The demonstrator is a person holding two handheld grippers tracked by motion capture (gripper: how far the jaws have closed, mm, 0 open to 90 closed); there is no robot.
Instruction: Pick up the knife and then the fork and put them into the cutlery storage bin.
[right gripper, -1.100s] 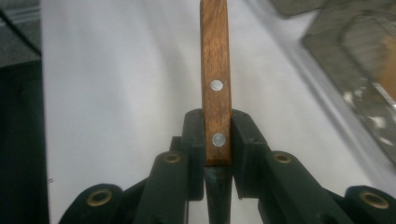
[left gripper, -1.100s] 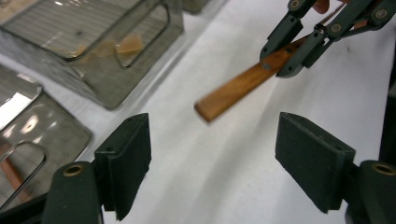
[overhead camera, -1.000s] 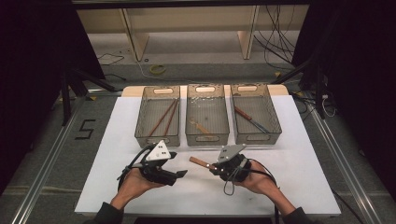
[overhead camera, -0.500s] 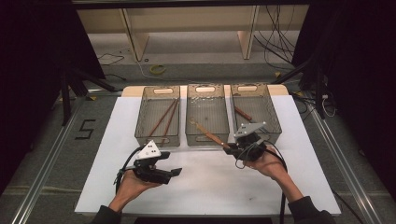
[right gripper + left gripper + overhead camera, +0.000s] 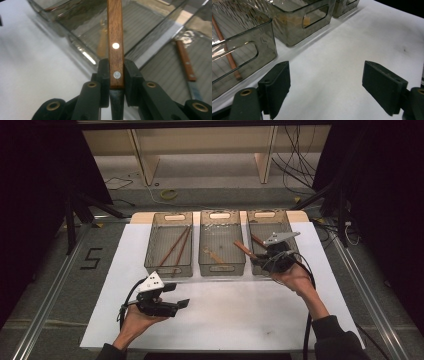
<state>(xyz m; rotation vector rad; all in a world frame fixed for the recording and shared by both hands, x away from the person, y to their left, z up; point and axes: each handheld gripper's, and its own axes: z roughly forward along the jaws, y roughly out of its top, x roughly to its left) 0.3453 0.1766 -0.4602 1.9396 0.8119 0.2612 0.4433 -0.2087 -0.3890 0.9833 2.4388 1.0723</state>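
- I see the right gripper (image 5: 116, 75) clamped on a wooden-handled knife (image 5: 115, 37) (two rivets visible), held over the near edge of the right bin (image 5: 272, 217).
- My left gripper (image 5: 325, 87): jaws wide apart, nothing between, low over the white table (image 5: 362, 37).

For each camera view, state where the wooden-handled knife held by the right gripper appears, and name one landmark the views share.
High view: the wooden-handled knife juts left from the right gripper, over the bins.
Left gripper view: not in it.
Right gripper view: its handle rises centrally between the jaws.
Shared landmark: the middle bin.
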